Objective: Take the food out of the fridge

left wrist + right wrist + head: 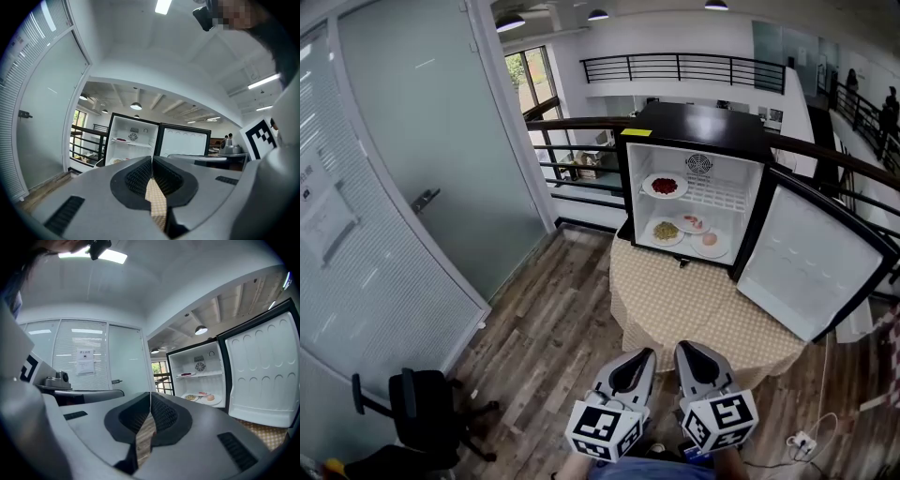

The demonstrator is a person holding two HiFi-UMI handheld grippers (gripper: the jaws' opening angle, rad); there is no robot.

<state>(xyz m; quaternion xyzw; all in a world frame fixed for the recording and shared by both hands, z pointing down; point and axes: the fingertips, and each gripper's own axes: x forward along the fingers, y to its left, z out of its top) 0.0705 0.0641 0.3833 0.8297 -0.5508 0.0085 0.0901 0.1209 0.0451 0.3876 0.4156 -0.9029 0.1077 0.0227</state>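
A small black fridge (698, 127) stands open on a round table with a checked cloth (694, 309), its door (811, 262) swung to the right. On the upper shelf is a plate of red food (665, 186). Below lie a plate of greenish food (666, 231), a plate with pink pieces (694, 222) and a plate with a bun (710, 242). My left gripper (645, 356) and right gripper (686, 351) hover side by side before the table's near edge, both shut and holding nothing. The fridge shows far ahead in the left gripper view (132, 140) and the right gripper view (199, 376).
A frosted glass wall with a door (422, 141) runs along the left. A black office chair (422, 412) stands at the lower left. A dark railing (572, 155) passes behind the fridge. A power strip (802, 441) lies on the wooden floor at the lower right.
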